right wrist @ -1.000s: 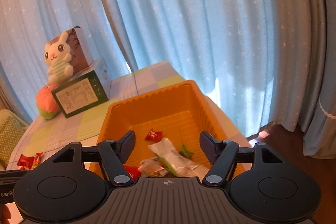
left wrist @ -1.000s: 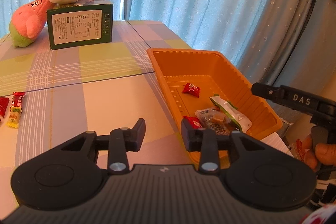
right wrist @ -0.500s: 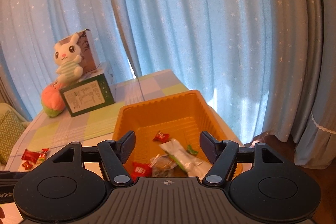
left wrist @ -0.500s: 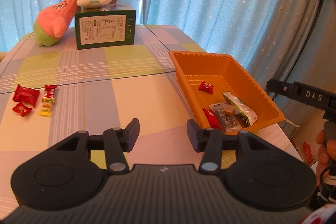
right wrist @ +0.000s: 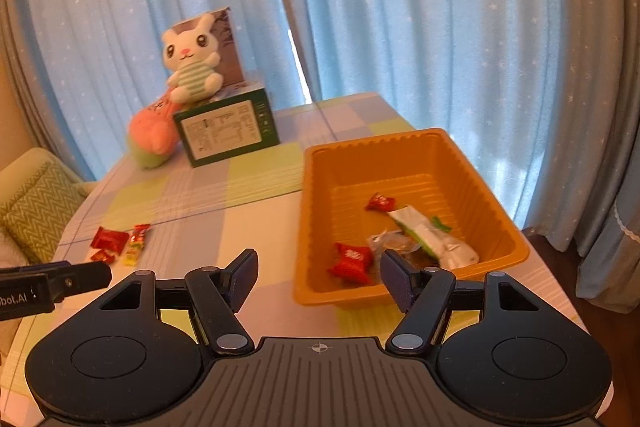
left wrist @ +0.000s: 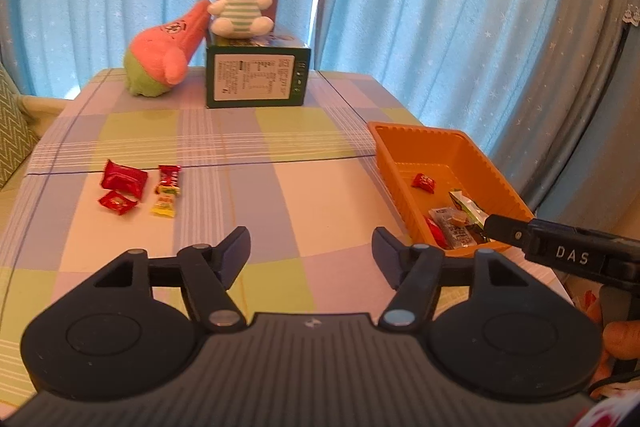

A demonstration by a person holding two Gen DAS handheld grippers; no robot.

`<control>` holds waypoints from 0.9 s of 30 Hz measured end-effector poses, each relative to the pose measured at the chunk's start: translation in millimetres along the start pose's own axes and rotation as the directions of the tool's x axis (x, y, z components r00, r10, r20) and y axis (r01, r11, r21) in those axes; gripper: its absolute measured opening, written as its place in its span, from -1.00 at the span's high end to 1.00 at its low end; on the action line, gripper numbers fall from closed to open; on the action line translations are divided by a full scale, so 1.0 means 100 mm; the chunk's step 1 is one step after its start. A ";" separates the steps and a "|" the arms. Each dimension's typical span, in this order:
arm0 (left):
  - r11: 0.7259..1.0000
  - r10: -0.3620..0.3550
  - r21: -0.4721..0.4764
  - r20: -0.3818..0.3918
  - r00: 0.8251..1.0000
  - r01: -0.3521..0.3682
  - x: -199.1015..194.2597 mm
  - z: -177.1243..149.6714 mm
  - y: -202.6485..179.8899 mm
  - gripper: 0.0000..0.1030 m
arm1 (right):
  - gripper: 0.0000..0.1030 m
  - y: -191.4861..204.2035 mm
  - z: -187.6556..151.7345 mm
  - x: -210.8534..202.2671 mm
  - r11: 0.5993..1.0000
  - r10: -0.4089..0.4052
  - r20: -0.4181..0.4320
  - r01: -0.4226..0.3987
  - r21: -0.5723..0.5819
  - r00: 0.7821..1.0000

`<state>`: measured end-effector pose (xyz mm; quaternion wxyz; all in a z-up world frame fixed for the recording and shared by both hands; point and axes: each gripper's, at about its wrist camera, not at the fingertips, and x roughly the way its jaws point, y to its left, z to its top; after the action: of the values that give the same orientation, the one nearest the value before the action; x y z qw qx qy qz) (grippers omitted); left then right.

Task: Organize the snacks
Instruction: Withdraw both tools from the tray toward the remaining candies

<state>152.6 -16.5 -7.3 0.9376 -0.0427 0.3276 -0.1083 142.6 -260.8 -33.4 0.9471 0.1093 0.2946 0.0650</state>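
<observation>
From the left wrist view, the left gripper hangs over the near part of the table with its jaws wide and nothing between them — they have just been opening. Three loose snacks lie on the table far-left of it, well apart. The orange tray sits to the right near the table edge, holding several wrapped snacks; the right gripper's finger reaches in over its near corner.

From the right wrist view, the right gripper stands wide and empty, just short of the tray's near wall. A red packet lies inside the tray, just beyond the gap between the jaws — the loose snacks lie far to the left.
</observation>
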 end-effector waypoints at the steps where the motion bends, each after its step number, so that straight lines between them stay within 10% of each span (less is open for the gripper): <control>1: 1.000 0.007 -0.003 0.003 1.000 -0.007 -0.04 0.00 0.04 -0.30 | -0.31 0.05 0.00 -0.01 1.000 0.007 -0.002 -0.007 -0.007 1.000; 27: 0.980 0.175 -0.096 0.013 0.985 -0.173 -0.60 -0.17 1.16 -0.41 | -0.31 1.13 -0.10 0.11 0.978 0.151 -0.045 -0.156 -0.136 0.987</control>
<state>116.3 109.8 -1.6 0.9438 -0.0592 0.3250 -0.0100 139.3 -148.1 -19.8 0.9393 0.0642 0.2964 0.1602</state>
